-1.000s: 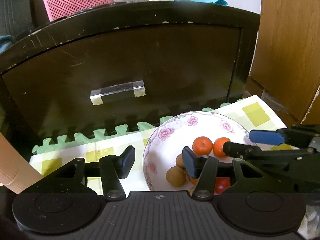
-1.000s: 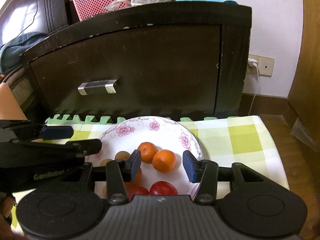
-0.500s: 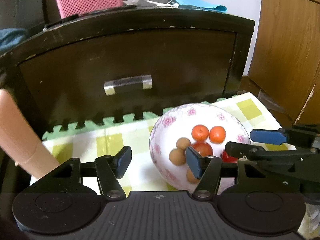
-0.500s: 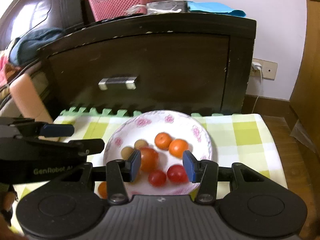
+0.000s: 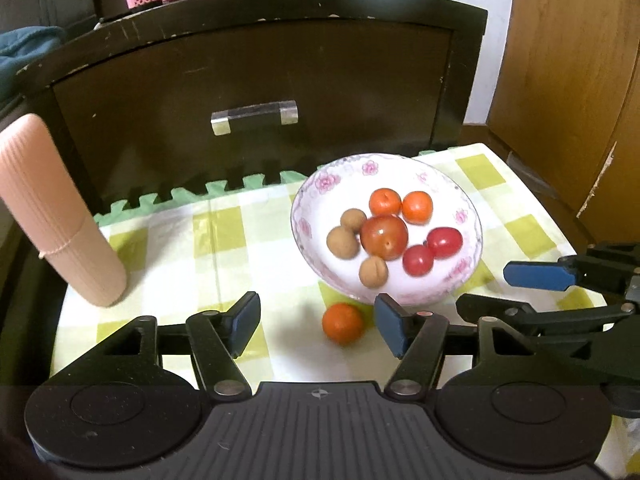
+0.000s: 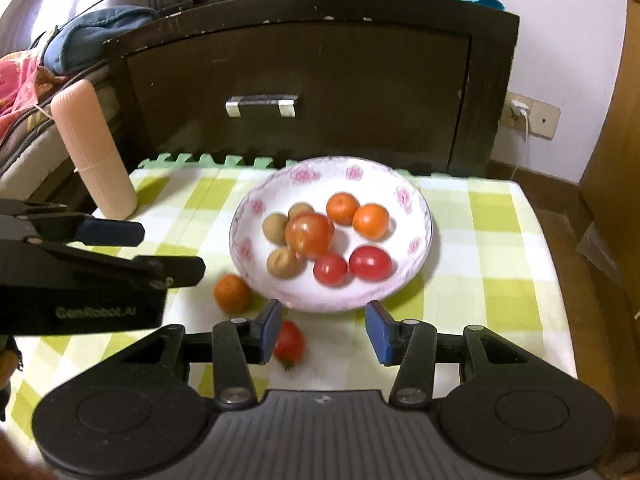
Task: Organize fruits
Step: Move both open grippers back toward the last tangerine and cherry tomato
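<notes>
A white floral bowl (image 5: 316, 188) (image 6: 416, 216) on the checked tablecloth holds two oranges, a large tomato (image 5: 384, 237) (image 6: 310, 235), two small red tomatoes and three brown fruits. One orange (image 5: 343, 323) (image 6: 231, 293) lies loose on the cloth just in front of the bowl. A red tomato (image 6: 289, 343) lies on the cloth by my right gripper's left finger. My left gripper (image 5: 318, 325) is open, the loose orange between its fingers but untouched. My right gripper (image 6: 323, 330) is open and empty, near the bowl's front rim.
A dark wooden cabinet (image 5: 256, 64) with a metal handle (image 6: 262, 105) stands right behind the table. A ribbed pink cylinder (image 5: 56, 216) (image 6: 94, 152) stands at the left rear of the cloth. Wooden furniture (image 5: 572, 80) stands to the right of the table.
Both grippers have pulled back and up from the bowl, so the whole bowl, the loose orange and the loose tomato have come into view. Both stayed open.
</notes>
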Available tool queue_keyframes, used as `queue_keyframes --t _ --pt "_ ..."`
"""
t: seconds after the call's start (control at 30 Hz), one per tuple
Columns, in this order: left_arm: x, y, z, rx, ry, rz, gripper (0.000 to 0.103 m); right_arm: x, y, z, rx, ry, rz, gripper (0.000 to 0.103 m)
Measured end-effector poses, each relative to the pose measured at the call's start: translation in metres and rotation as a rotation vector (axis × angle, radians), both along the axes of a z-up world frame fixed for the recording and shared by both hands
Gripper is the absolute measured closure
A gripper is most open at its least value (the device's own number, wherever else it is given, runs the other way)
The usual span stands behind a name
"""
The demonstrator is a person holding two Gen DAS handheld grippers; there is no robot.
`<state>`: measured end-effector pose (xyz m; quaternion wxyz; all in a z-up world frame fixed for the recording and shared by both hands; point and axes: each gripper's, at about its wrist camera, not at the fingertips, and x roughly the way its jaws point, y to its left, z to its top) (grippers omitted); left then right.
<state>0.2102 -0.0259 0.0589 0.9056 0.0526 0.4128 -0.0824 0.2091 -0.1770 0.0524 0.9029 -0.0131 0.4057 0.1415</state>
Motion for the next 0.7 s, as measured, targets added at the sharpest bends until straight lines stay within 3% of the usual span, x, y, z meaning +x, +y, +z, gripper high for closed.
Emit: queue_keyframes --t 0.43,0.7 --pt "-0.03 -0.001 -0.006 0.001 0.04 -0.011 0.033 -0.028 0.0 -0.002 0.005 0.034 -0.009 0.058" --pt "-0.035 0.002 -0.016 0.014 0.07 -0.013 0.032 -0.025 -0.004 -0.013 -0.005 0.055 -0.007 0.058"
